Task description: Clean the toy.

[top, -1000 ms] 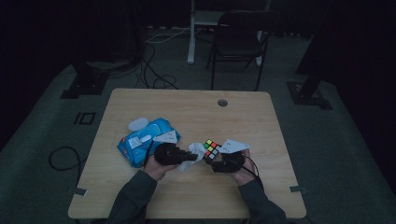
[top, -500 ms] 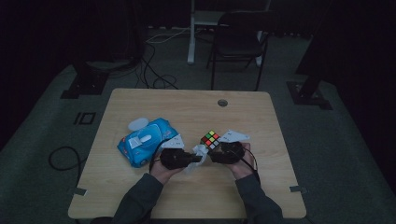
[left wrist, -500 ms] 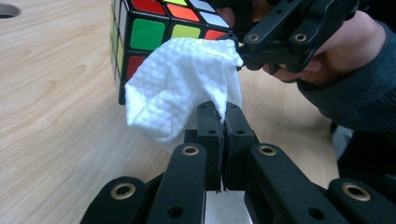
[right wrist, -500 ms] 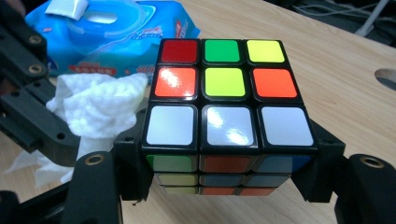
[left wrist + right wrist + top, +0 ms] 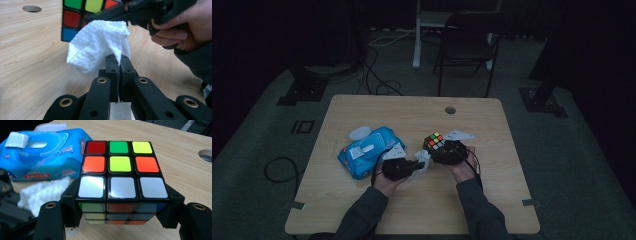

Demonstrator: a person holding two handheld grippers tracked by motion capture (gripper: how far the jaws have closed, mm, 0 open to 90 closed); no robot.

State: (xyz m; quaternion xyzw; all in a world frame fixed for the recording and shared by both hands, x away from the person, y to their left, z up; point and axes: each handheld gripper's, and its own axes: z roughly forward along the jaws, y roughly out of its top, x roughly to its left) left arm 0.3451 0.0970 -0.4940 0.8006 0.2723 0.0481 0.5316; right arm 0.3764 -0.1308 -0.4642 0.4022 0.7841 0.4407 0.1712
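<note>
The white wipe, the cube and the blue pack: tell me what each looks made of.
White wipe: soft nonwoven cloth or paper, judging by its embossed dimpled texture and limp folds; matte.
Cube: hard glossy plastic, a black frame with shiny coloured tiles that catch the light.
Blue pack: thin printed plastic film, slightly crinkled and shiny, with what looks like a stiffer moulded plastic flip lid.
</note>
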